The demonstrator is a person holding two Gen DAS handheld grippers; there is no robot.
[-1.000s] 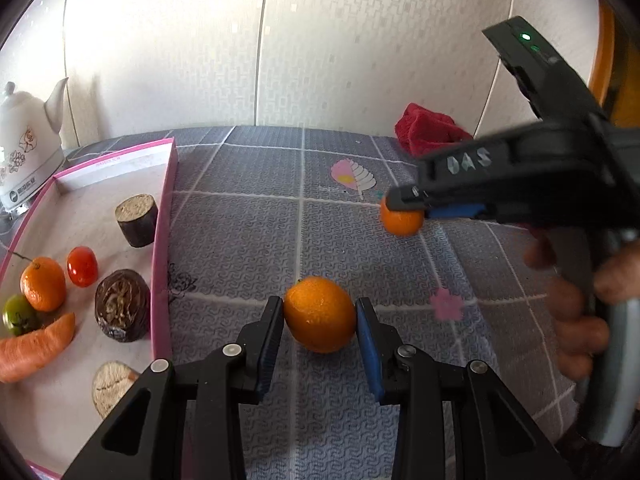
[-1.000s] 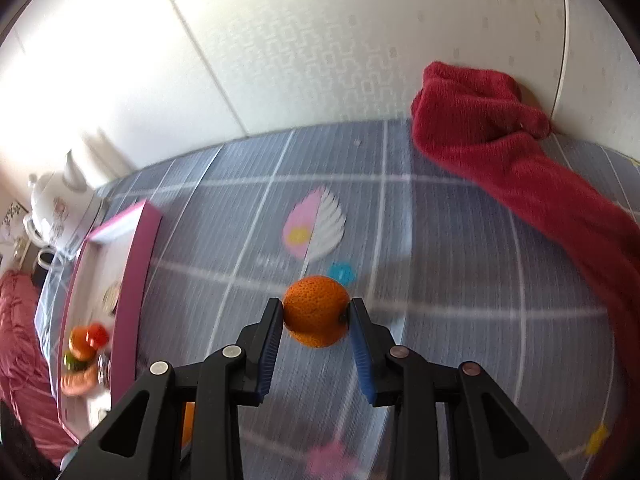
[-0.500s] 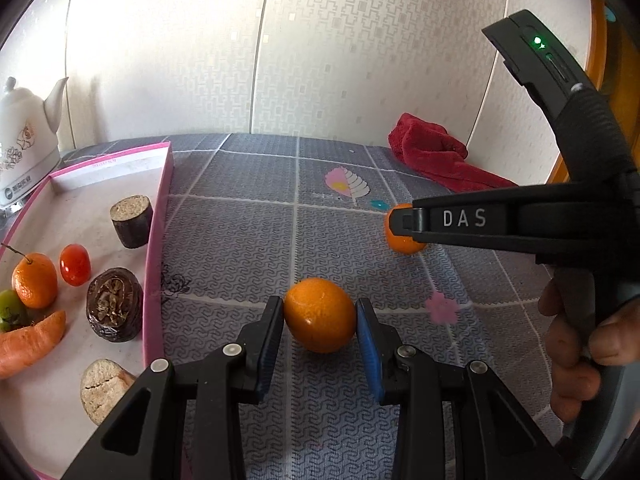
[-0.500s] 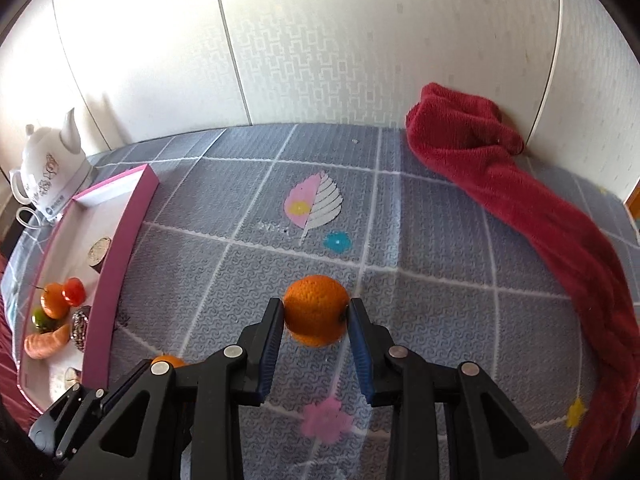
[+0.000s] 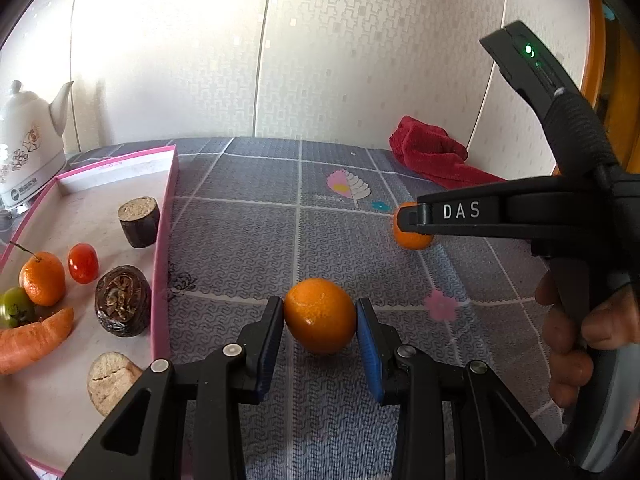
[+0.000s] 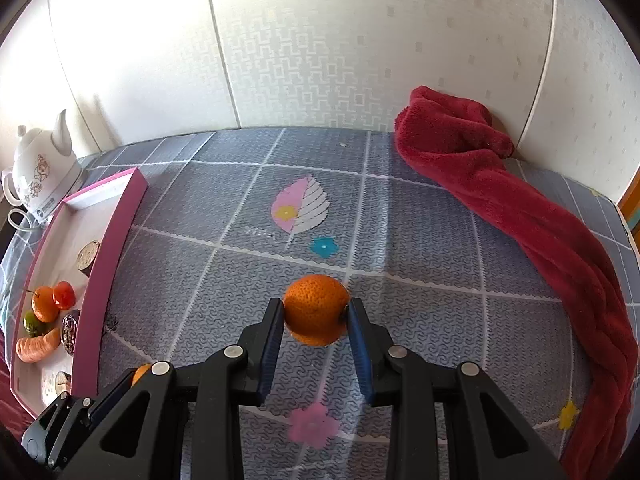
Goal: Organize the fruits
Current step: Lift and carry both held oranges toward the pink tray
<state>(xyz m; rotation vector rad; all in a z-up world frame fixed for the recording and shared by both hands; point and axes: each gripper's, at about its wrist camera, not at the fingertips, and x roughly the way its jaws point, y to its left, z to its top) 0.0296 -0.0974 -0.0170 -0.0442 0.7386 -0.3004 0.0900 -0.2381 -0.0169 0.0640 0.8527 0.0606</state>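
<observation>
My left hand-held gripper [image 5: 320, 316] clamps one orange [image 5: 320, 314]; my right hand-held gripper [image 6: 315, 314] clamps a second orange [image 6: 316, 308]. Both sit low over the tabletop [image 6: 420, 320]. The pink tray [image 5: 162, 264] lies left, nearer my left hand.

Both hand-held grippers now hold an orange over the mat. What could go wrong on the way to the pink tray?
1. The left hand-held gripper pinches its orange only with the pad tips; the round fruit may slip out.
2. The pink tray has a raised wall; a low carry could hit it.
</observation>
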